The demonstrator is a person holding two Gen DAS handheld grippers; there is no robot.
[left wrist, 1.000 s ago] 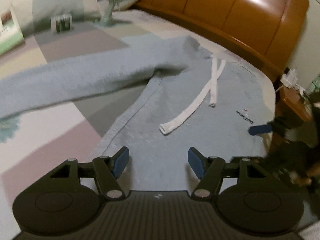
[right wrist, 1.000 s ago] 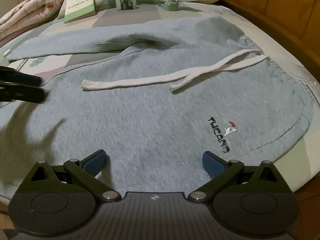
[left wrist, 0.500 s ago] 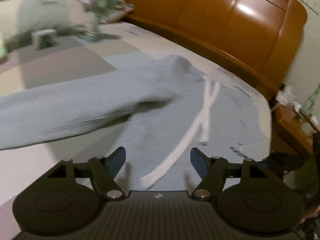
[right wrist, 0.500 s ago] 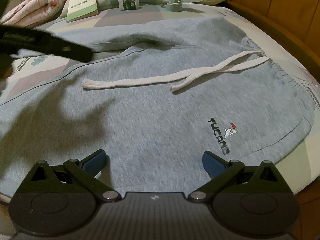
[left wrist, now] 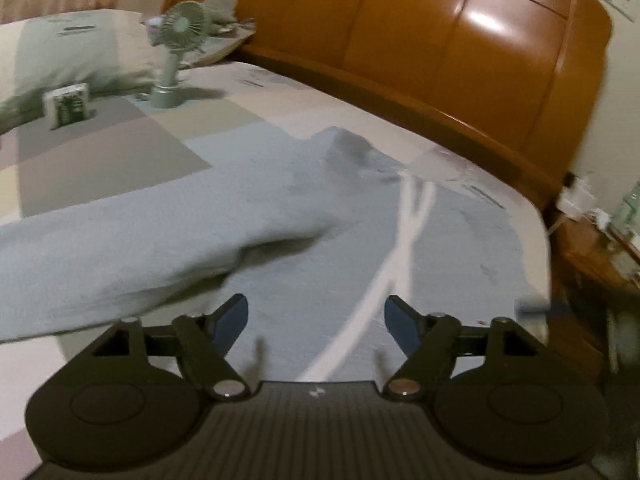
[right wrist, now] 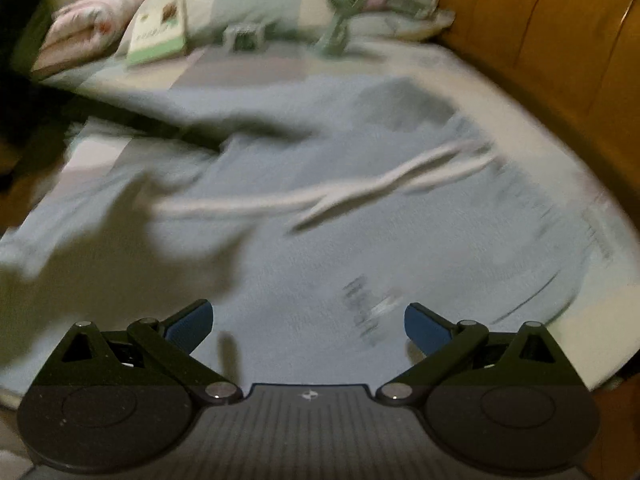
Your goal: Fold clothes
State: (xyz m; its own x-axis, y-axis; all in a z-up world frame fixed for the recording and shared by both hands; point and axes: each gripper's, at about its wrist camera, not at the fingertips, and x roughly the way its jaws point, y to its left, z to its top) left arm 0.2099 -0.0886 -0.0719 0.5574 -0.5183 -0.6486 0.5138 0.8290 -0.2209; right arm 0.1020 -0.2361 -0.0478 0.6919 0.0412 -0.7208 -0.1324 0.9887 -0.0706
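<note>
The left tool [left wrist: 316, 320] hangs with its blue-padded fingers [left wrist: 230, 318] spread wide and nothing between them, low over the grey fleece sweatpants [left wrist: 280, 248] near the point where the two legs part. The right tool [right wrist: 308, 326] is likewise spread wide and empty, poised just above the hip panel of the grey fleece sweatpants [right wrist: 320, 264], close to a dark printed logo [right wrist: 362, 308] that is too blurred to read. The garment lies flat on the bed [left wrist: 120, 152], waistband toward the curved orange-brown wooden headboard [left wrist: 460, 60], one leg running off to the left and partly overlapping the body of the pants. The white flat drawstring [left wrist: 404, 236] trails loose across the front panel; it probably needs tucking or clearing so it is not trapped in a fold. Wide fingers suit this stage: judged from the layout, no edge is gripped and folding has not begun, so each tool is likely positioning to pinch a seam or the waistband. A small green desk fan [left wrist: 176, 60], a small green-and-white box [left wrist: 66, 104] and a green-covered book [right wrist: 156, 36] sit near the pillows [right wrist: 248, 4], well apart from the garment, leaving the fold area unobstructed. The right wrist view is heavily blurred, so contact with the fabric cannot be confirmed.
</note>
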